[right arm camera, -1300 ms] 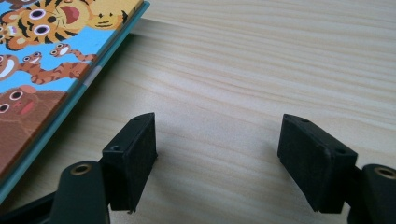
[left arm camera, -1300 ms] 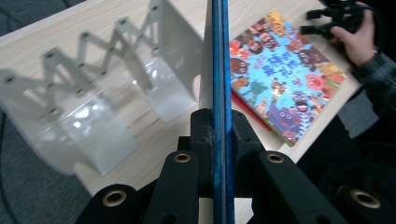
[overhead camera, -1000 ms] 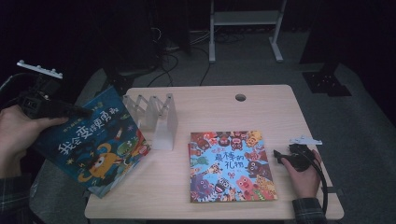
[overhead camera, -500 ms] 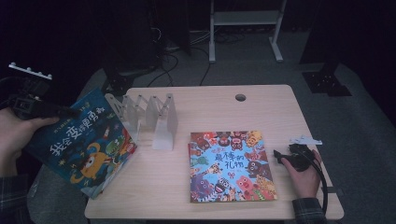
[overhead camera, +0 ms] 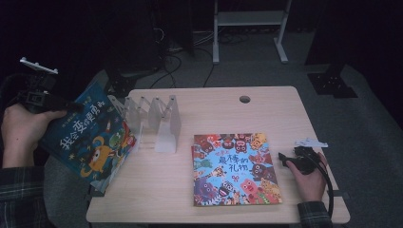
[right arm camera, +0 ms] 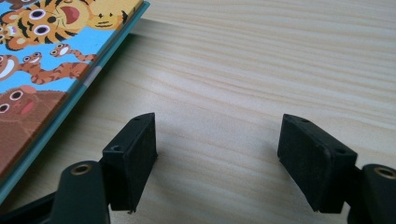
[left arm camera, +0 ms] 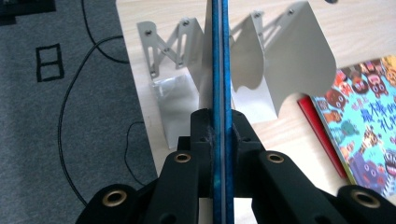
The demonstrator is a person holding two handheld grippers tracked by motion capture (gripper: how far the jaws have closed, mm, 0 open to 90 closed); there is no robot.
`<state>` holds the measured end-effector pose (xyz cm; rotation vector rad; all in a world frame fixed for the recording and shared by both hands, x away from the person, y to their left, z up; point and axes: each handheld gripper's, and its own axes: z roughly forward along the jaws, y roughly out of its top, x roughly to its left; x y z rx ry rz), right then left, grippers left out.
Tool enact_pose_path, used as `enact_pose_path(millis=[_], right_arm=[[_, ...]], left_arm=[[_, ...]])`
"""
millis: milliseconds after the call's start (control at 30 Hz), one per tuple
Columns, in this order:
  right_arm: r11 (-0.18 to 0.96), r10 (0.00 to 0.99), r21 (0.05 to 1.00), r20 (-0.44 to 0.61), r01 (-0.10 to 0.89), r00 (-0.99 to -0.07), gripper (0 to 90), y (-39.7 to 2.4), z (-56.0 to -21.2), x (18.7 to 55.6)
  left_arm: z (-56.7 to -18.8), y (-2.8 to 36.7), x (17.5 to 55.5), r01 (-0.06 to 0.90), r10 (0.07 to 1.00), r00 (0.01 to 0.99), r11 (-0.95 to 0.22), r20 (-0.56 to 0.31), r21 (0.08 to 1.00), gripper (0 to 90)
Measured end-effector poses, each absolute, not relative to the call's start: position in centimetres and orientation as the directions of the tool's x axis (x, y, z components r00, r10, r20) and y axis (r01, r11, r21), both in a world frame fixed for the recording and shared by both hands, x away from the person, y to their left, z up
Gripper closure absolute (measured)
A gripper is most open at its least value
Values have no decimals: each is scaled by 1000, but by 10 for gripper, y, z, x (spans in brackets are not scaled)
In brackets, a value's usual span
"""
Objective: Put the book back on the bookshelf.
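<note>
In the high view the left tool (overhead camera: 71, 105) holds a blue picture book (overhead camera: 88, 140) by its upper edge, tilted and hanging off the surface's (overhead camera: 209, 109) near-left corner, just left of the white accordion book rack (overhead camera: 149, 118); a second picture book (overhead camera: 233, 168) lies flat to the right of the rack, and the right tool (overhead camera: 283, 157) rests just beyond that book's right edge. In the left tool view the jaws are clamped tight on the blue book's edge (left arm camera: 219, 93), which lines up with the gap between two rack dividers (left arm camera: 280, 51). The step looks like slotting the book into the rack: keep it upright, stay centred on the gap, and lower it until the bottom edge seats. In the right tool view the right tool (right arm camera: 217, 149) stands wide and empty over bare wood beside the flat book's corner (right arm camera: 60, 60)
</note>
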<state>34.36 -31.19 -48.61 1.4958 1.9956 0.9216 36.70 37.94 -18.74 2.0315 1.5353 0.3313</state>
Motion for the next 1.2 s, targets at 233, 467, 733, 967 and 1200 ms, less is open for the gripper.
enact_pose_path(millis=[233,467,733,967,1200], right_arm=[[177,957,752,19,635,-289,271,-312,-486,344],[176,957,752,20,635,-289,271,-312,-486,344],[177,957,752,19,635,-289,271,-312,-486,344],[177,957,752,19,635,-289,271,-312,-486,344],[177,957,752,19,635,-289,271,-312,-486,344]], left_arm=[[-190,381,384,810,957,243,-110,-160,576,828],[-194,380,403,822,969,182,-56,-169,567,827],[-196,383,419,834,981,109,-1,-163,552,827],[-198,387,425,836,985,61,40,-164,548,827],[-196,390,425,821,988,46,46,-147,570,827]])
